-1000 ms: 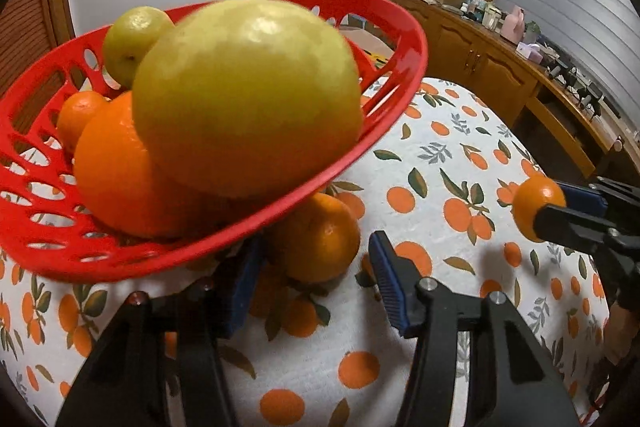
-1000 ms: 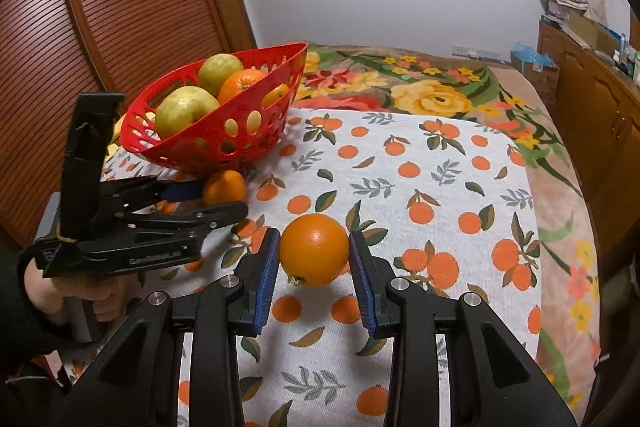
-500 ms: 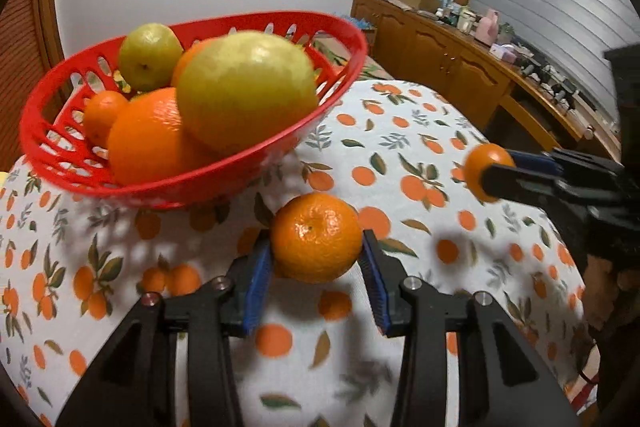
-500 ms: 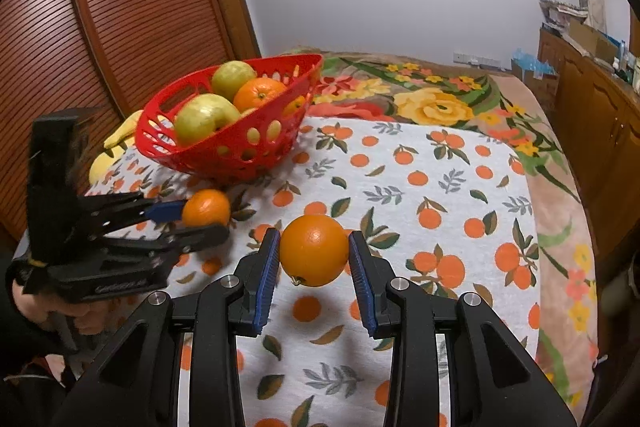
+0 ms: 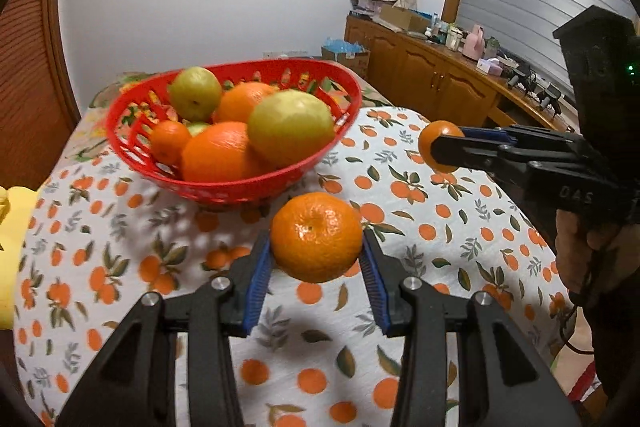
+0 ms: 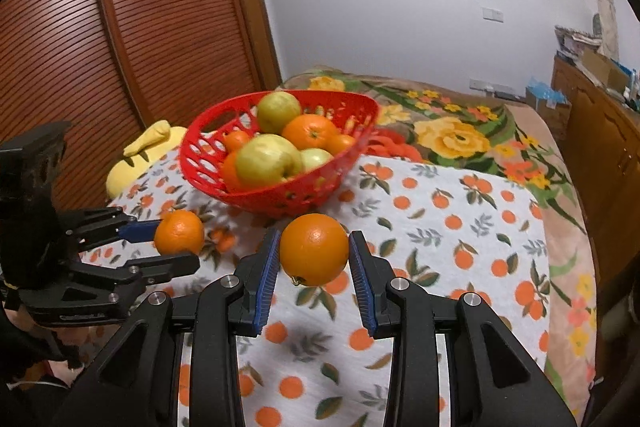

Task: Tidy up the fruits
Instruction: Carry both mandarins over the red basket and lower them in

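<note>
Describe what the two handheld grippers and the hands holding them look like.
Both the left gripper and the right gripper are matte black plastic with ribbed blue finger pads and silver screws. The right one's body bears faint embossed lettering and a green light. A bare hand grips it, with a thin cable hanging below.

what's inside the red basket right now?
The red basket holds three green apples, the largest at the front, and several oranges, one sitting high. Whatever lies at the bottom is covered by the pile; the full count can't be told.
</note>
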